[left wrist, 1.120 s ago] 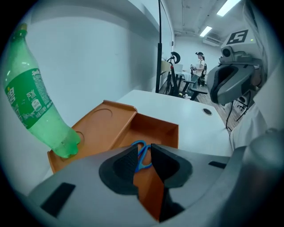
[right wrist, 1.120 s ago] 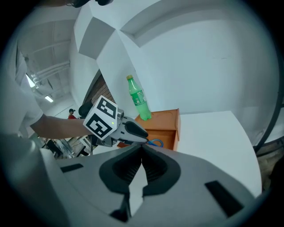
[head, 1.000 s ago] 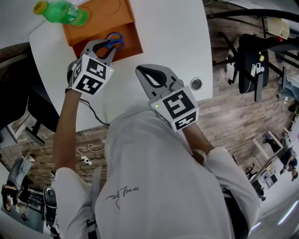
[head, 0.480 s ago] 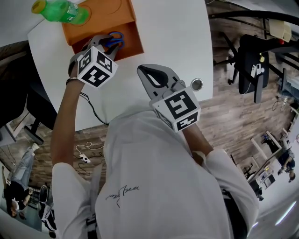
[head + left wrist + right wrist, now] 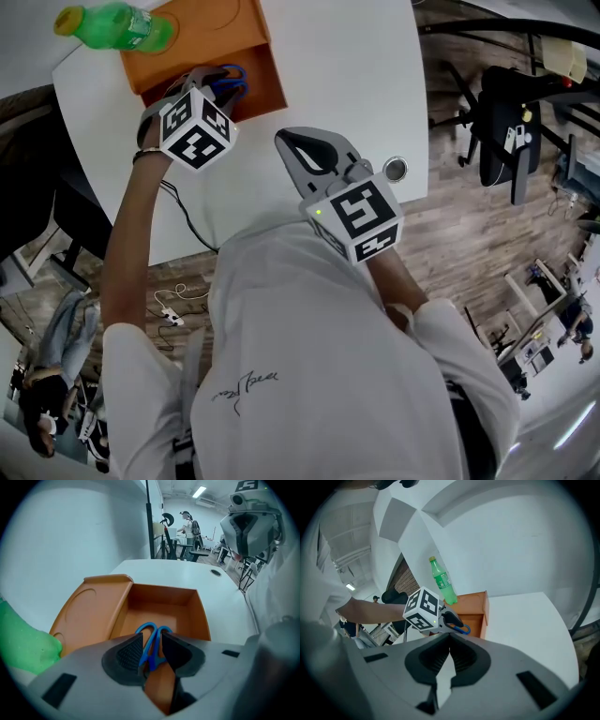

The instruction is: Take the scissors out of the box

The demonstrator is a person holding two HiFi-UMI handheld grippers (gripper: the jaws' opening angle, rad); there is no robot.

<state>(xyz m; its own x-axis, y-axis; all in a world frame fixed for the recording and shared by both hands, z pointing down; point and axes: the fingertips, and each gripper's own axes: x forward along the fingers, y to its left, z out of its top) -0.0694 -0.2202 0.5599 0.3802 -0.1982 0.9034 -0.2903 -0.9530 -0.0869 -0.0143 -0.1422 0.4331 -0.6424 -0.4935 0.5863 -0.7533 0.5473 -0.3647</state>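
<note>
An orange box [image 5: 202, 37] stands open on the white table [image 5: 347, 75], its lid folded back. Blue-handled scissors [image 5: 152, 637] lie on the box floor [image 5: 161, 603]. My left gripper [image 5: 217, 86] reaches steeply down into the box. Its jaws have just been opening, and the blue handles show in the narrow gap between the pads [image 5: 129, 652]; I see no pad pressing on them. In the right gripper view the left gripper [image 5: 449, 619] hangs over the scissors [image 5: 461, 629]. My right gripper [image 5: 302, 155] hovers over bare table in front of the box, its fingertips touching, nothing held.
A green plastic bottle [image 5: 112, 25] lies beside the box lid at the far left. A round metal grommet [image 5: 395, 169] sits in the table near its right edge. Cables [image 5: 178, 220] hang off the near edge. Office chairs [image 5: 502, 122] stand on the wooden floor to the right.
My left gripper has moved away from me and down into the box, rolling a little, and now covers more of the scissors. The right gripper has stayed still.
</note>
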